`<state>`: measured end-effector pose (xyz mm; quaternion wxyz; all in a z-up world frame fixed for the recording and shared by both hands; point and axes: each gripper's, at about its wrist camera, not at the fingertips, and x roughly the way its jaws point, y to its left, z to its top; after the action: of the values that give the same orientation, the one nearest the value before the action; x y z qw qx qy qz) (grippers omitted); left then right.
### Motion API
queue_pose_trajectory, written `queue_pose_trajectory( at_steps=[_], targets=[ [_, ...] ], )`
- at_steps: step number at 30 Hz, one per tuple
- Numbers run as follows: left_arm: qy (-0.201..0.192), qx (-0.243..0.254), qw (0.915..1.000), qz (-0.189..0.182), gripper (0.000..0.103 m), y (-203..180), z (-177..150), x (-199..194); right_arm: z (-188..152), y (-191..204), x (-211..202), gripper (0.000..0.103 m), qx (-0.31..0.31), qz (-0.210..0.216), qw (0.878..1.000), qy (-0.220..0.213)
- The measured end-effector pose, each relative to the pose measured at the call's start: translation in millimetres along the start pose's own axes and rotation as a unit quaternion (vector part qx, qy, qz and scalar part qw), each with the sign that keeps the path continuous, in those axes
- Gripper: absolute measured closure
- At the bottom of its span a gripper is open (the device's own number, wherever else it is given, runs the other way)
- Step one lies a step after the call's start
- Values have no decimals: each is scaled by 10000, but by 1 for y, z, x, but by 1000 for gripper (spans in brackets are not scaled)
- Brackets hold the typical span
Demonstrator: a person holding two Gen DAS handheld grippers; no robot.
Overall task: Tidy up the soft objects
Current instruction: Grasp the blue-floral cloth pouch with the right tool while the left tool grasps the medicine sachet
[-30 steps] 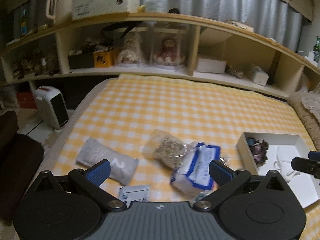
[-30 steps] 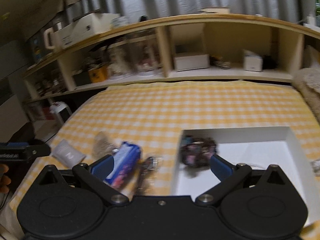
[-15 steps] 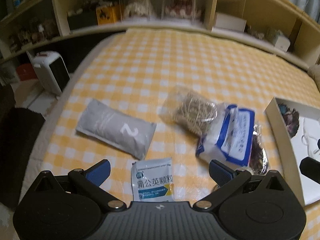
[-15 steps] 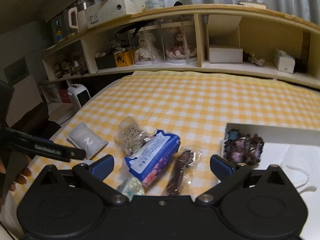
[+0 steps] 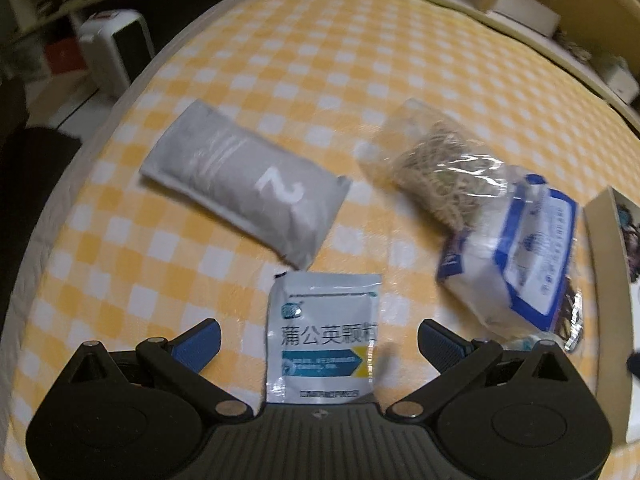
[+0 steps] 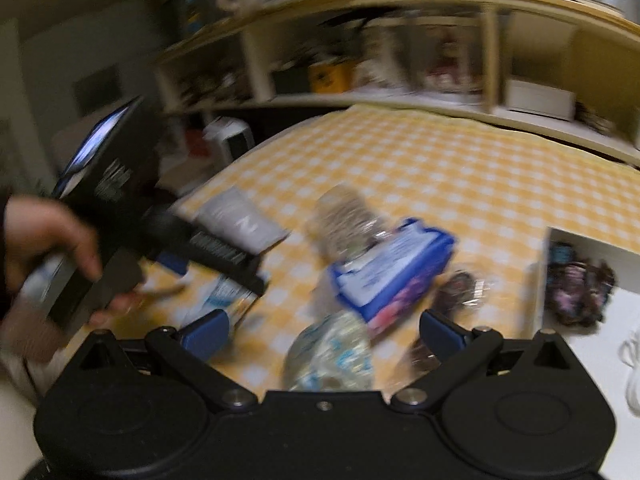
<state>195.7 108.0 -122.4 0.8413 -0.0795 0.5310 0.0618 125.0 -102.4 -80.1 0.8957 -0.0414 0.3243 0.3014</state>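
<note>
My left gripper (image 5: 319,338) is open, low over a white sachet (image 5: 322,332) that lies between its fingers. A grey pouch marked 2 (image 5: 248,184) lies beyond it, with a clear bag of dried strands (image 5: 438,168) and a blue-white pack (image 5: 516,256) to the right. My right gripper (image 6: 322,330) is open above a crinkly clear packet (image 6: 330,354). The blue-white pack (image 6: 394,268), grey pouch (image 6: 240,220) and a dark wrapped item (image 6: 456,292) lie ahead. The left gripper shows in the right wrist view (image 6: 256,280).
A white box (image 6: 592,320) at the right holds a dark scrunchie (image 6: 576,284) and white cord. The yellow checked cover (image 5: 360,60) ends at an edge on the left, with a small white heater (image 5: 116,48) on the floor. Wooden shelves (image 6: 400,96) run along the back.
My left gripper has dropped lower and closer to the white sachet. My right gripper has swung left and down over the pile, and the left gripper and hand now fill its left side.
</note>
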Motion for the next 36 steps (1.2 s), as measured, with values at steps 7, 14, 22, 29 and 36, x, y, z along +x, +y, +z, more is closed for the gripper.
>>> queue_pose_trajectory(
  at_steps=[7, 14, 22, 29, 36],
  targets=[
    [299, -510, 9982, 81, 1, 12, -3, 21, -19, 33, 21, 9, -975, 65, 9947, 329],
    [299, -95, 9994, 153, 16, -7, -10, 26, -32, 39, 34, 15, -1278, -92, 9902, 556],
    [119, 382, 9992, 1, 44, -25, -13, 19, -31, 29, 42, 54, -1178, -468, 9900, 619],
    [67, 541, 9981, -295, 48, -36, -22, 6, -26, 3, 37, 74, -477, -417, 9955, 711],
    [-366, 771, 9949, -532, 48, -58, -36, -26, -18, -19, 19, 79, 276, -256, 9975, 591]
  ],
)
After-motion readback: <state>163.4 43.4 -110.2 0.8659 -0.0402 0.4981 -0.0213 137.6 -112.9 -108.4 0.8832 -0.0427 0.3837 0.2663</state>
